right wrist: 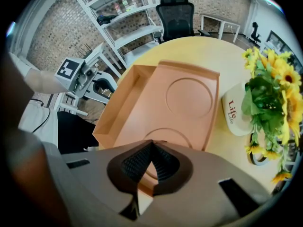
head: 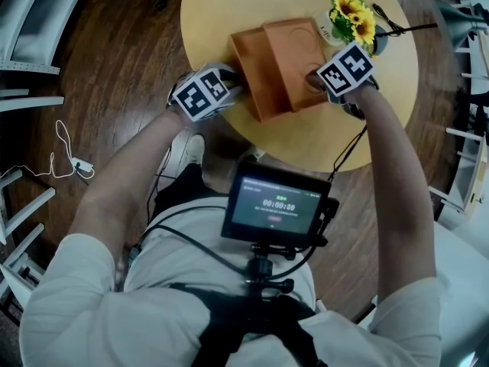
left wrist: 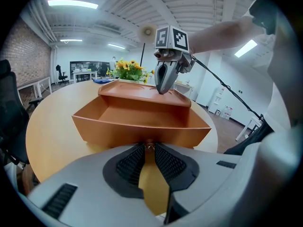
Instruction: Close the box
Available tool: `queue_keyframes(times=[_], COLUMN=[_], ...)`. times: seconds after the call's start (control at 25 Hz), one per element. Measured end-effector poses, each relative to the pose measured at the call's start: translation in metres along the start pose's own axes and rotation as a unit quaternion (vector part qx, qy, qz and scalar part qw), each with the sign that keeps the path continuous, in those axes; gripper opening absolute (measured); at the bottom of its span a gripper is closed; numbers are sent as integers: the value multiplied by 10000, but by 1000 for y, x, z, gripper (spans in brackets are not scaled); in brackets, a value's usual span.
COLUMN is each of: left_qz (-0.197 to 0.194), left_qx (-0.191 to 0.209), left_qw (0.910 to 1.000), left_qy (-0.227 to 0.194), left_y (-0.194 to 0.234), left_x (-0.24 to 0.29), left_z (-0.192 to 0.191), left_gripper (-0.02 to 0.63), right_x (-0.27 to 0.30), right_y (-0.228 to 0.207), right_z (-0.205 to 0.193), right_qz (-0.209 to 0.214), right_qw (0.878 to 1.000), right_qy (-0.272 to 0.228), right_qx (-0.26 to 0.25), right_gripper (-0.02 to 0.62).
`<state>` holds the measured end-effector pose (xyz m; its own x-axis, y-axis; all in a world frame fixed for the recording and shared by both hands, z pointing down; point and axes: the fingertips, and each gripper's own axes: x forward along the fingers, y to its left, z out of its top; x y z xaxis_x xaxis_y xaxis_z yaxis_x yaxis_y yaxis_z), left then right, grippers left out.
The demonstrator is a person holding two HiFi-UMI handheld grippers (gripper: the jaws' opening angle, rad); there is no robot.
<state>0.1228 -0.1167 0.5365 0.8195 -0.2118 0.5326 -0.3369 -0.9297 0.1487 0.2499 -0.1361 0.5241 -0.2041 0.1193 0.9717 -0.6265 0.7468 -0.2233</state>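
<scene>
Nearest to me, low in the head view, is the small monitor on the chest mount. Beyond it stands the round wooden desk. The orange box lies in the middle of the desk. Its lid rests on top but is shifted to the right, so a strip of the box along the left side is uncovered.

My left claw is at the left side of the box. Its jaws are together with nothing between them, and the tips stand right at the outer wall, where they appear to touch it.

My right claw points steeply down onto the near right part of the lid. Its jaws are also together and empty, and the tips sit on the lid's surface, at the edge of a round recess.

Just to the right of the box stand sunflowers in a white pot.
</scene>
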Motion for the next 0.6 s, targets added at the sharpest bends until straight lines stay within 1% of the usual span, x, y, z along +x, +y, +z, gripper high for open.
queue_keyframes(times=[0.6], left_qz=[-71], left_qx=[-37], left_qw=[10000], left_qy=[-30], left_y=[2], left_x=[7], left_z=[9], left_gripper=[61], right_x=[2], right_y=[5], right_z=[6], right_qz=[16], right_qw=[10000], right_qy=[-77], right_qx=[18], right_gripper=[0])
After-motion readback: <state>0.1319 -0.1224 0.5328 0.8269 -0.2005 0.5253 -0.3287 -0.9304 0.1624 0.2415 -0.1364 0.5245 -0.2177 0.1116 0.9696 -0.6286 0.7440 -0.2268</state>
